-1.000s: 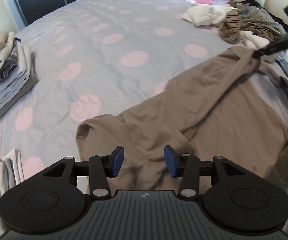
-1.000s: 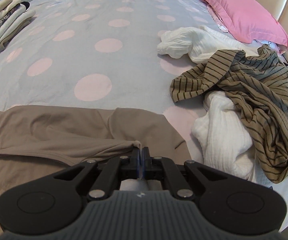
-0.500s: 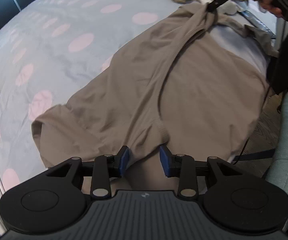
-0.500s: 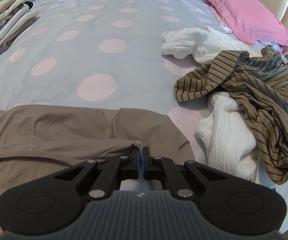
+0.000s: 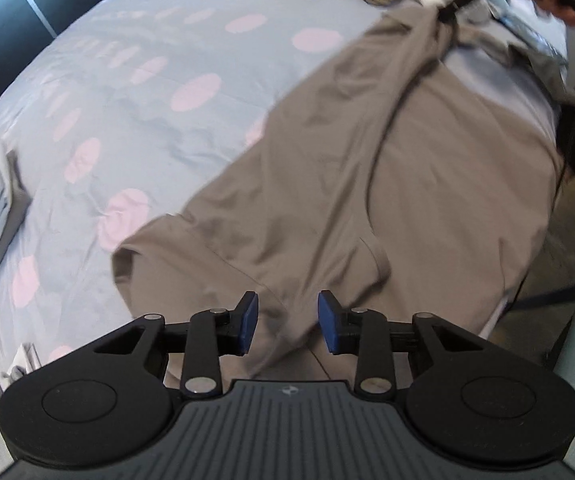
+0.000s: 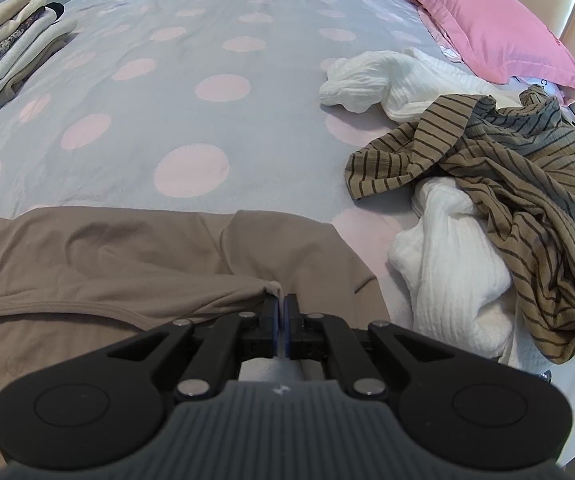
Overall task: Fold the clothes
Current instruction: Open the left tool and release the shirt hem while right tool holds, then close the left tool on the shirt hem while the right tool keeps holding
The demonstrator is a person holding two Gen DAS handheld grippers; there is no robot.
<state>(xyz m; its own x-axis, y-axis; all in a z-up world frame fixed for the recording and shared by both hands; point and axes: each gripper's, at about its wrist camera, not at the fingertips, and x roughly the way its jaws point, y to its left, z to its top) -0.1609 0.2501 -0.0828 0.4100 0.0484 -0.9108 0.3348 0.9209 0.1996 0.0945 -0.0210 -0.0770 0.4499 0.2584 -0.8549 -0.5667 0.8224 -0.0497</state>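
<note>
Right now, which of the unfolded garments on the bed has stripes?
The brown striped garment, crumpled below the pink pillow. The white garments around it and the taupe garment pinched in the right gripper are all plain.

The big shirt (image 6: 135,264) lies spread on the bed (image 6: 215,128) right in front of me. To its right sits a heap of clothes (image 6: 499,208). Behind the heap, a pillow (image 6: 483,28) rests at the head of the bed. Far off on the left stands a pile of folded clothes (image 6: 11,48).
</note>
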